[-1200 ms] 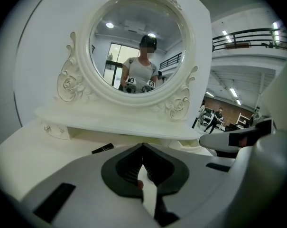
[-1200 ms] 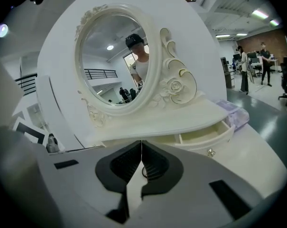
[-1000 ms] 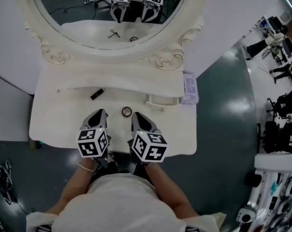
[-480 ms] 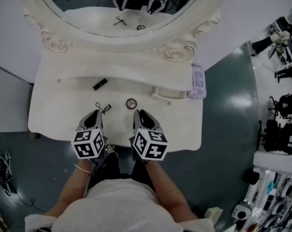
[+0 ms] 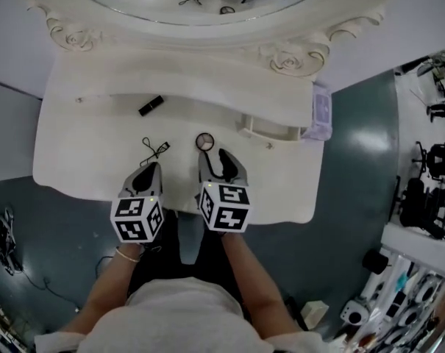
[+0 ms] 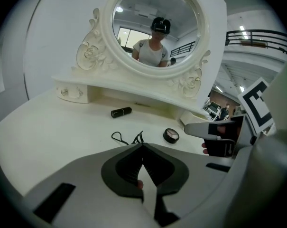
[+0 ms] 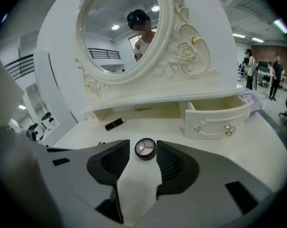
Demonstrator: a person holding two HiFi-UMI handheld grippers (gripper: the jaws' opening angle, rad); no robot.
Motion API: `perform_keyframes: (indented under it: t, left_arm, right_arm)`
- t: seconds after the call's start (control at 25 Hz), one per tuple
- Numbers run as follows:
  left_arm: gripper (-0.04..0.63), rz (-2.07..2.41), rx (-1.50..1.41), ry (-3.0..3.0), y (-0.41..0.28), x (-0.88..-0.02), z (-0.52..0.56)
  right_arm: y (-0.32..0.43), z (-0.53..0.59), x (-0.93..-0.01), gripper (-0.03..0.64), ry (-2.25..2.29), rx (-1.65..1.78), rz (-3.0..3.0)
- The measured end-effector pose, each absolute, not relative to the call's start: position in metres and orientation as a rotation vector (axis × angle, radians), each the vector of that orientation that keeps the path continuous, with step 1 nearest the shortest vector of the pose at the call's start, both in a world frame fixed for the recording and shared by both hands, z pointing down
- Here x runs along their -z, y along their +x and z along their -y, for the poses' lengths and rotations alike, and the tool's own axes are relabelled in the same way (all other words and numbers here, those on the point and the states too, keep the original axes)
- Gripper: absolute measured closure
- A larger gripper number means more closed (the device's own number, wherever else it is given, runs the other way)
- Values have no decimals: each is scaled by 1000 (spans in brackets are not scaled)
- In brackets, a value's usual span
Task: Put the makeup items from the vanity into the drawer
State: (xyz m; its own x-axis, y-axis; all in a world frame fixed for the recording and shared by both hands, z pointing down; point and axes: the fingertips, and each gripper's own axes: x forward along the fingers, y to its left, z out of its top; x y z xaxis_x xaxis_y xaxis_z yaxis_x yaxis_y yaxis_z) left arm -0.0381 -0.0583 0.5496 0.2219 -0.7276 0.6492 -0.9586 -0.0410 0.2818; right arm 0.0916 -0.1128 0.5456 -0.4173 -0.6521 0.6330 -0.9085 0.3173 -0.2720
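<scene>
White vanity top carries the round eyeshadow compact, lying flat near the front edge; it sits just off the tips of the right gripper, in line with the gap between them (the pads do not press on it); those jaws stand apart, having just been opening; alongside, the left gripper has its jaws closed together on nothing, an eyelash curler just past its tip; a black lipstick tube lies farther back; the small drawer stands open at the right, below the oval mirror.
</scene>
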Motion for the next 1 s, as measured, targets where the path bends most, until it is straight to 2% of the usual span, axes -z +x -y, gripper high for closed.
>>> perform_keyframes:
  t: [0.32,1.0]
  left_arm:
    - [592,1539,-389,1754,-51,-566,53]
    - [592,1576,-324,1689,-72,-570,55]
  right_arm:
    - [82,123,-579,399,1322,-771,2110]
    - [73,128,-602,391,1206,-664,1984]
